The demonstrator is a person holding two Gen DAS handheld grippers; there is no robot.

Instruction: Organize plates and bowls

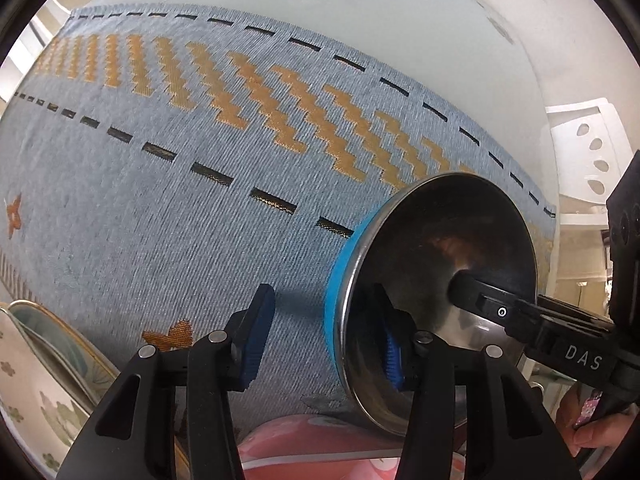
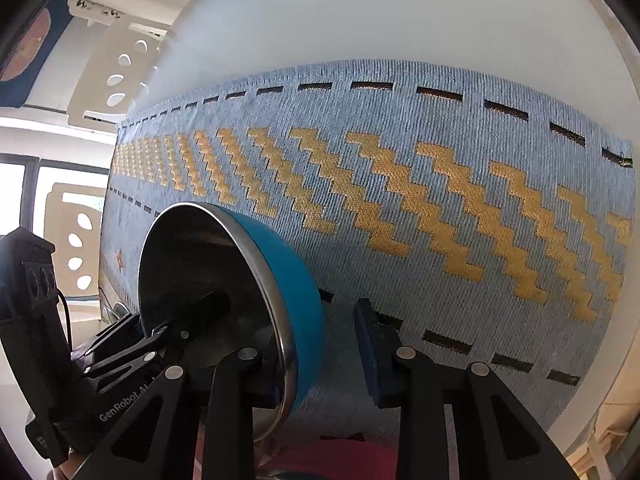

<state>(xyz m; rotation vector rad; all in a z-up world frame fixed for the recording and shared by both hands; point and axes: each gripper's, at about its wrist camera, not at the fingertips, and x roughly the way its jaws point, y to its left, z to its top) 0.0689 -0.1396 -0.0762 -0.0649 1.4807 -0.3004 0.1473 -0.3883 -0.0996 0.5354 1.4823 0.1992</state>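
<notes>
A bowl (image 1: 440,240) (image 2: 192,260), steel inside and blue outside, sits tilted toward the cameras low on the blue cloth. My left gripper (image 1: 324,312) straddles its near wall. One pad is inside and the other pad (image 1: 256,340) is outside, with a strip of cloth showing between it and the blue wall. My right gripper (image 2: 320,344) straddles the opposite wall the same way, and its outer pad (image 2: 368,356) also stands off the wall. Each view shows the other gripper's finger (image 1: 472,284) (image 2: 204,308) reaching into the bowl. A pink dish (image 1: 320,440) (image 2: 340,456) lies just below the bowl.
A blue woven runner (image 1: 160,200) (image 2: 440,280) with orange zigzags covers a white table (image 1: 360,20). Flower-patterned plates (image 1: 40,380) lie at the lower left. White chairs (image 1: 588,152) (image 2: 120,68) stand past the table's edge. A person's hand (image 1: 592,432) holds the right gripper.
</notes>
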